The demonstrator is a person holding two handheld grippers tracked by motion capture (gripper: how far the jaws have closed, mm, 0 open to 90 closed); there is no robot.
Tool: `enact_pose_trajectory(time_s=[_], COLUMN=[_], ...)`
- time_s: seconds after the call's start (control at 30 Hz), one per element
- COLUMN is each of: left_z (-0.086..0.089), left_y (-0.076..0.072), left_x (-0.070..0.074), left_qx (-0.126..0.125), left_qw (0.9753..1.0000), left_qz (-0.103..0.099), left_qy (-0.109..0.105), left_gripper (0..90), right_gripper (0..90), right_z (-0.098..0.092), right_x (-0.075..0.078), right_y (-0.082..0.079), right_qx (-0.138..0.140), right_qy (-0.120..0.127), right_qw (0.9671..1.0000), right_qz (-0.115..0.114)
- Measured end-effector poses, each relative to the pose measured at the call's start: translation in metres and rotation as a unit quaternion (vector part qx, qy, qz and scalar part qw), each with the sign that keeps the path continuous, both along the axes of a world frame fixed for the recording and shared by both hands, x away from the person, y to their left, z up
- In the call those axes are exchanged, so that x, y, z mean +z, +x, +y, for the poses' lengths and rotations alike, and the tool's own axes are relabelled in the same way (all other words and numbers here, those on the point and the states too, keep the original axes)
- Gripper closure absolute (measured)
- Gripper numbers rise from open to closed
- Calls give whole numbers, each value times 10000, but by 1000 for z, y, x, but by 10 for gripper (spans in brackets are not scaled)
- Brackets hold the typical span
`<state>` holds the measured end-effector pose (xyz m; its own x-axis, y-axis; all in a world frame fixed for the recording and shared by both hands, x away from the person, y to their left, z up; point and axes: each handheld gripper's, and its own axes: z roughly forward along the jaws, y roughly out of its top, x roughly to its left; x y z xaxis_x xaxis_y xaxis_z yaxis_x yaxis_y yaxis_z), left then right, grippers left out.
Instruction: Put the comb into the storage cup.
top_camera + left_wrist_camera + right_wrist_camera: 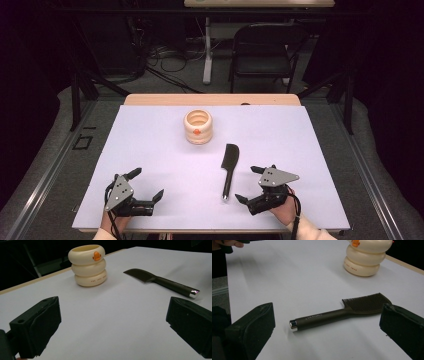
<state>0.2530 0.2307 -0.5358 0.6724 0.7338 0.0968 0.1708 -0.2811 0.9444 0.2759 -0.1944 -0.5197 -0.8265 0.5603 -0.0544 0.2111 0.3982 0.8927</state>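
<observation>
White table (150, 150) holds a cream ringed holder (198, 127) at far centre, with a dark comb (230, 170) lying flat nearer and slightly right. Left gripper (148, 185) and right gripper (250, 183) rest near edge, jaws wide apart, empty. Looks like the approach step; next, right gripper likely needs to close on the comb handle.

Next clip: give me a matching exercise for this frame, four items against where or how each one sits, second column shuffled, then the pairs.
Column one:
1. comb
2. cream ringed holder
3. left tool
4. right tool

Column two:
A. open, just right of the comb's handle end
B. upright, far centre of the table
C. flat, handle toward the person
D. open, near left corner

Pairs: 1-C, 2-B, 3-D, 4-A
</observation>
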Motion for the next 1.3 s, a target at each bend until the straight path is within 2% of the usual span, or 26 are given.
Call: enact_pose_trajectory(time_s=[0.47,1.3], left_z=[-1,-1], left_y=[0,1], left_x=[-1,-1], left_qx=[-18,-19], left_qw=[10000,10000], left_qz=[16,15], left_qy=[-22,-5], left_gripper=[0,0], right_gripper=[0,0], right_z=[20,42], right_x=[-6,-14], right_y=[12,27], right_qx=[267,398], right_qy=[-198,-376], right_qw=[9992,9972], right_qz=[212,512])
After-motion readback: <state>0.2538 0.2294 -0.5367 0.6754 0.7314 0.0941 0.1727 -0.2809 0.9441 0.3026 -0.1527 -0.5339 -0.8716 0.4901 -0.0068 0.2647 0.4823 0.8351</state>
